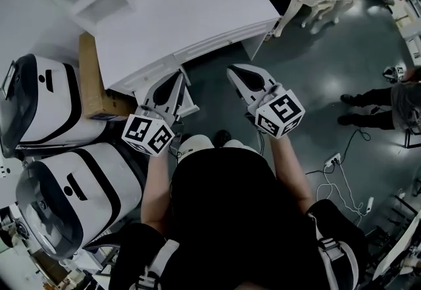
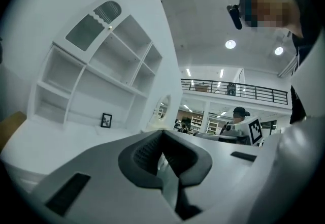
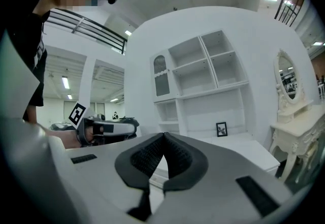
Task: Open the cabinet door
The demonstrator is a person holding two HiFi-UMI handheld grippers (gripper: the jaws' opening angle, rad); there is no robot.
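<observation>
While both claws hang level before the white desk unit [image 1: 191,19], the left gripper [image 1: 177,78] and the right gripper [image 1: 235,73] each have their jaws pressed together with nothing between them. The cabinet door [image 3: 160,76] (the glazed one at the top left of the shelving, looking flush with its frame) lies ahead, higher up and off to the left, its long axis upright. That leaves the left gripper the nearer of the two.

Head view: steeply downward from overhead. Gripper views: level along their own jaws (wide-angle), both facing the distant white shelf unit [image 3: 203,75] and framed picture [image 2: 106,120].
</observation>
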